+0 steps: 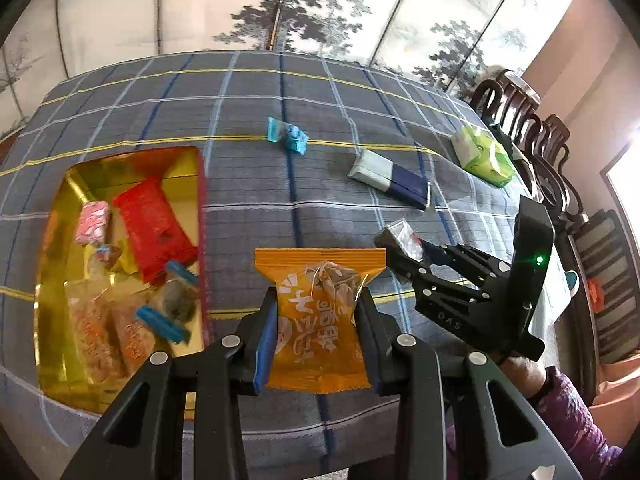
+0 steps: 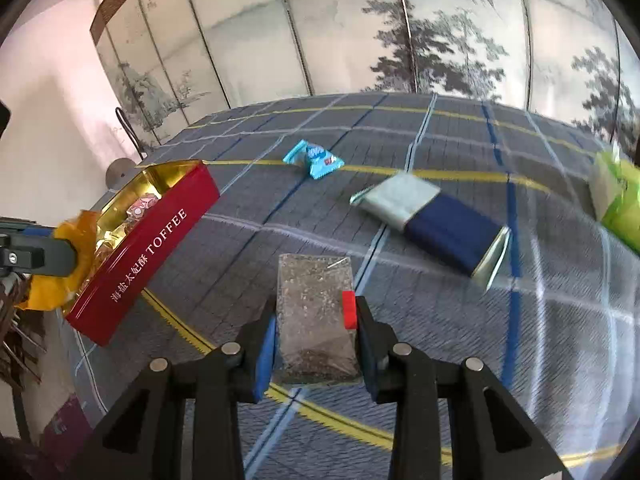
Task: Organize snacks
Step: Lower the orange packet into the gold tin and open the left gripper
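Observation:
My left gripper (image 1: 318,320) is shut on an orange snack packet (image 1: 320,320), held above the table just right of the red toffee tin (image 1: 132,168). The tin has a gold inside and holds several snacks, among them a red packet (image 1: 154,228) and a pink sweet (image 1: 93,223). My right gripper (image 2: 314,336) is shut on a clear packet of dark grains (image 2: 316,312); it shows in the left wrist view (image 1: 400,240) to the right of the orange packet. The tin also shows in the right wrist view (image 2: 148,248), with the orange packet (image 2: 68,256) beside it.
On the plaid tablecloth (image 1: 240,92) lie a light blue sweet (image 1: 288,136), a blue and pale green packet (image 1: 390,178) and a green packet (image 1: 482,154). Dark wooden chairs (image 1: 532,132) stand at the table's right side. A painted folding screen stands behind the table.

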`<state>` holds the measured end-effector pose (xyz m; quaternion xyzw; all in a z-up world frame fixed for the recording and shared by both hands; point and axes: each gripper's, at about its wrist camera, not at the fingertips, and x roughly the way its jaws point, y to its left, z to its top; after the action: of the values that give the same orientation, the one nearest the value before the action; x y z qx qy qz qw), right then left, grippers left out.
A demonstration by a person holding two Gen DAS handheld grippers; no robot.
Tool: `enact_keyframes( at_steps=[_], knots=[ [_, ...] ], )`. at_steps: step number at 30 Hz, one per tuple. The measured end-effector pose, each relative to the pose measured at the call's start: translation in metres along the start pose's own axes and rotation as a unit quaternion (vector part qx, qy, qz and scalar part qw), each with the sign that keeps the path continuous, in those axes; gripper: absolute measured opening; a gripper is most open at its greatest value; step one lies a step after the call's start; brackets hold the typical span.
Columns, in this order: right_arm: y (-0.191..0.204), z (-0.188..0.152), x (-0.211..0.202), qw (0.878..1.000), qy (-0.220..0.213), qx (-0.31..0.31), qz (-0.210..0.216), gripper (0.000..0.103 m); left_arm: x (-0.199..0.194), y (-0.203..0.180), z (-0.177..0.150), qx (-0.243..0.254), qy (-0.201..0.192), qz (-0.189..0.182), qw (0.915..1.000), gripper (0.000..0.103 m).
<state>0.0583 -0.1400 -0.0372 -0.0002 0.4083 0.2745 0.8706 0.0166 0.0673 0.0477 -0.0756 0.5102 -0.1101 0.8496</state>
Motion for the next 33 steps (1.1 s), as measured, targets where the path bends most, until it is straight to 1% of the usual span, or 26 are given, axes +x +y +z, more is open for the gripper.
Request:
enact_keyframes(
  at_steps=[3, 9, 16, 20, 26, 33],
  knots=[
    [0.000, 0.001, -0.001, 1.000, -0.011, 0.010, -0.004, 0.035, -0.006, 0.009, -0.004, -0.006, -0.007, 0.010, 0.9999, 0.033],
    [-0.012, 0.003, 0.001, 0.999, -0.011, 0.041, -0.015, 0.035, -0.018, 0.026, -0.012, -0.022, -0.022, 0.022, 0.9993, 0.033],
    [-0.011, 0.002, 0.003, 0.999, -0.006, 0.043, -0.027, 0.035, -0.029, 0.048, -0.021, -0.035, -0.037, 0.042, 0.9978, 0.033],
    [-0.011, 0.002, 0.004, 0.998, -0.003, 0.043, -0.034, 0.035, -0.032, 0.066, -0.026, -0.050, -0.038, 0.050, 0.9968, 0.033],
    [-0.011, 0.002, 0.004, 0.998, -0.002, 0.044, -0.041, 0.035, -0.037, 0.088, -0.034, -0.063, -0.046, 0.076, 0.9940, 0.033],
    [-0.010, 0.002, 0.006, 0.998, 0.000, 0.043, -0.044, 0.035, -0.033, 0.108, -0.039, -0.077, -0.041, 0.094, 0.9917, 0.033]
  ],
)
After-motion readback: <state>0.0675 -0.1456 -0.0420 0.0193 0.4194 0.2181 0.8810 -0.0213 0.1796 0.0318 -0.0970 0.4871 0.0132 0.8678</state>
